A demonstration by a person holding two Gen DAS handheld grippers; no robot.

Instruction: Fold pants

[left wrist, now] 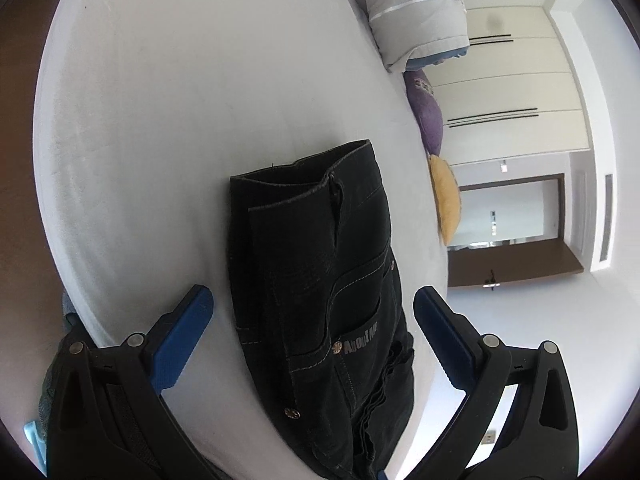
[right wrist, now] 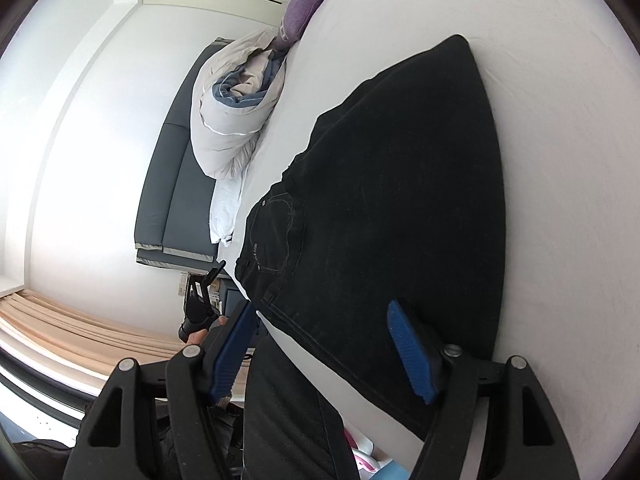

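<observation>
The left gripper [left wrist: 314,304] stands with its blue pads as wide apart as they go, one at the lower left and one at the lower right of the left wrist view, and nothing is clamped between them: the black pants [left wrist: 320,280] run up the middle of the frame through the gap, apart from both pads. The right gripper [right wrist: 324,344] is also parted, less widely; in the right wrist view its right-hand pad lies over the dark cloth at lower centre and its left-hand pad hangs off the bed's edge, but whether either pad actually touches the fabric cannot be told, and no pinch is visible. Outward from the tools, the pants [right wrist: 400,184] lie on a pale grey bed sheet [left wrist: 160,120], gathered into a narrow stack with the waistband toward the upper middle of the left view, a pocket with a lettered tab and rivets below it, and layered edges showing along the lower right side. That suggests the legs are already laid over each other and at least one fold is done; what looks left is a final fold or a smoothing of the bundle. Beyond, a rolled duvet [left wrist: 416,12], a purple cushion [left wrist: 428,116] and a yellow cushion [left wrist: 446,200] sit along the bed's far edge.
</observation>
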